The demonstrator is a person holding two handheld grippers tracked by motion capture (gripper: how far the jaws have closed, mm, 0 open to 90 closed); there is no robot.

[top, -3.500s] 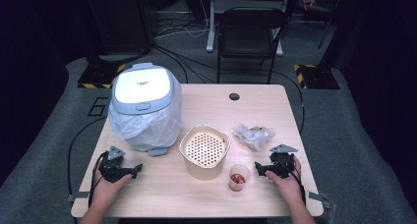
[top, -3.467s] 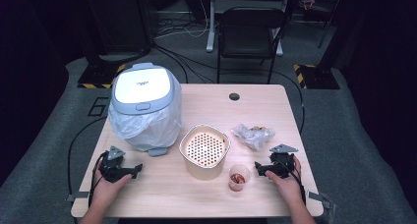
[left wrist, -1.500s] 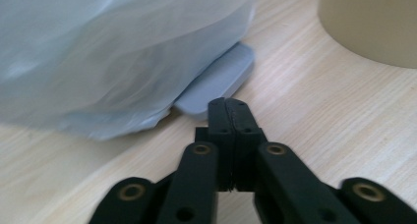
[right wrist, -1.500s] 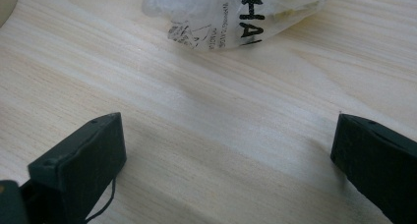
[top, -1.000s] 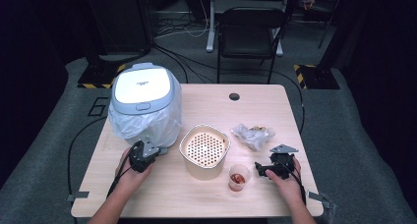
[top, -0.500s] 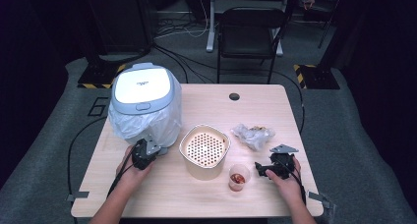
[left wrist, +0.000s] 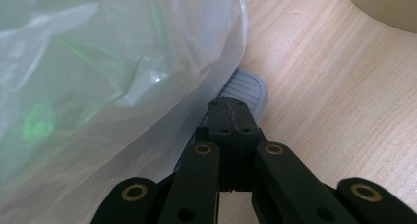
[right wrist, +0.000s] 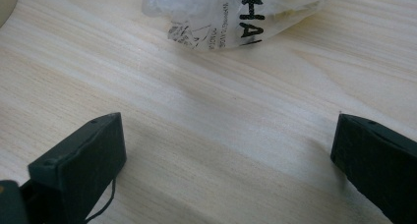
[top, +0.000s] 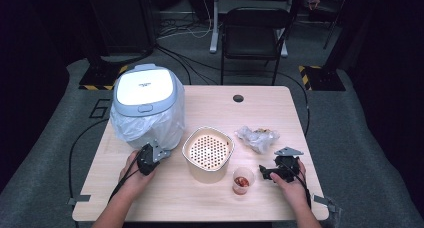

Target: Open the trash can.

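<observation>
A white-lidded bin (top: 145, 95) lined with a clear plastic bag (left wrist: 98, 71) stands at the table's left. In the left gripper view a grey ribbed pedal (left wrist: 248, 86) juts out from under the bag at the bin's base. My left gripper (left wrist: 232, 117) is shut, with nothing between the jaws, and its tip is right over the pedal. In the high view the left gripper (top: 150, 158) sits at the bin's front right corner. My right gripper (right wrist: 226, 145) stands open low over bare wood, short of a crumpled printed plastic bag (right wrist: 236, 13). The right gripper (top: 270, 171) is held at the front right.
A beige bowl with a perforated insert (top: 208, 150) stands at the table's middle. A small clear cup with red contents (top: 243, 180) stands just left of the right gripper. The crumpled bag (top: 257, 137) lies behind it. A round hole (top: 238, 98) is in the far tabletop.
My left gripper has moved from the front left of the table forward and right to the bin's base. The right gripper has stayed where it was.
</observation>
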